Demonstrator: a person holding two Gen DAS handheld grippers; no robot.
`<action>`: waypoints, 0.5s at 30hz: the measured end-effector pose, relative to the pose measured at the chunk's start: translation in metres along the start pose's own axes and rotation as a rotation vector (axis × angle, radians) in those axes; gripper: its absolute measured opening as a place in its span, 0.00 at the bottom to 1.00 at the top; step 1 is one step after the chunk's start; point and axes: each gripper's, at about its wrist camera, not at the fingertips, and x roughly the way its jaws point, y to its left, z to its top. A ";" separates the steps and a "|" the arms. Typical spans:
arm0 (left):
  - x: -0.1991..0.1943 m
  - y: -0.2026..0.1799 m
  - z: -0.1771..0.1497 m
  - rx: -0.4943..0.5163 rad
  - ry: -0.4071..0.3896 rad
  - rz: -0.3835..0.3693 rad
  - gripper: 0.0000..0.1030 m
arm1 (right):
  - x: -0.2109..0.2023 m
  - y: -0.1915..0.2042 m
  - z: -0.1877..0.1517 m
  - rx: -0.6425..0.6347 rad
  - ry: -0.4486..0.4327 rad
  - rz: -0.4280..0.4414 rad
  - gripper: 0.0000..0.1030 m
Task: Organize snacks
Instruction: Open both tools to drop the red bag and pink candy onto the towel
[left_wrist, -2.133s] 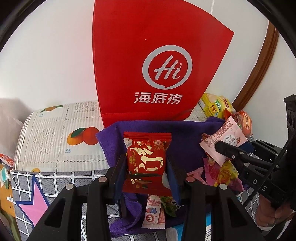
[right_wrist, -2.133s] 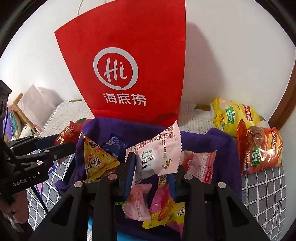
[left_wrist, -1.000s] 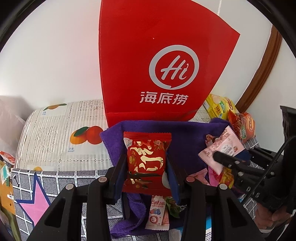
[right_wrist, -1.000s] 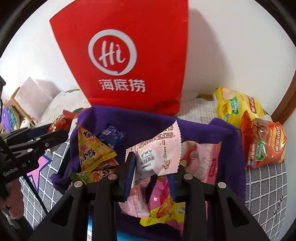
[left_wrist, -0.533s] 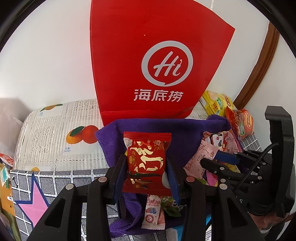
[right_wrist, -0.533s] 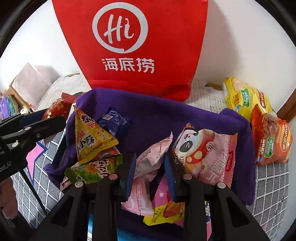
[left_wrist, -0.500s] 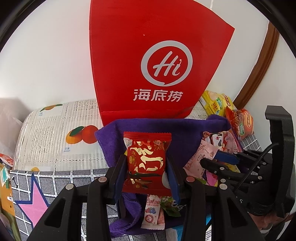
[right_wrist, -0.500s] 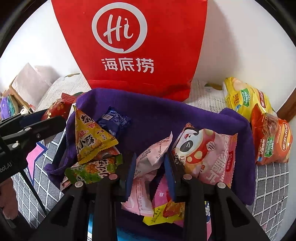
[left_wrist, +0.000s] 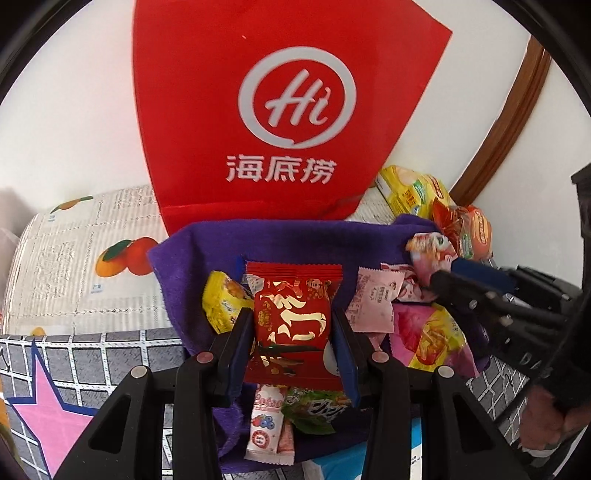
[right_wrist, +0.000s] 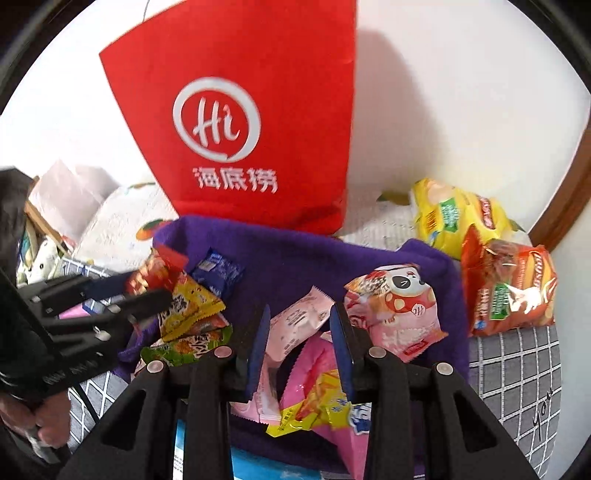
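Right, near to far from my two wrist cameras.

Left gripper (left_wrist: 293, 332): my pads pinch a red foil packet (left_wrist: 293, 314) by its side edges; it stands upright above the pile.

Right gripper (right_wrist: 299, 332): jaws look narrowly parted, the pale pink sachet (right_wrist: 295, 321) lying loose between them; I can't see the pads pressing it.

Handling: I judge these packets light, puffy, crinkly and slick; I'd pinch a flat crimped seam, since squeezing the belly may crush or pop it.

Pile: small sachets, a yellow triangular pack (right_wrist: 188, 306) and a pink panda bag (right_wrist: 395, 310) heaped on the cloth.

Cloth: soft, fuzzy purple towel (left_wrist: 288, 240), rumpled at its edges.

Beyond: stiff red paper bag (left_wrist: 291, 110) upright against the wall; glossy chip bags (right_wrist: 506, 291) beside the towel.
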 end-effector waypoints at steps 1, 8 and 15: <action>0.001 -0.001 0.000 0.003 0.002 0.002 0.39 | -0.002 -0.002 0.001 0.006 -0.005 0.000 0.33; 0.008 -0.004 -0.002 0.002 0.037 0.018 0.39 | -0.005 -0.006 0.001 0.024 -0.009 0.004 0.33; 0.008 -0.003 -0.001 -0.005 0.041 0.003 0.39 | -0.005 -0.001 0.000 0.017 -0.009 0.008 0.33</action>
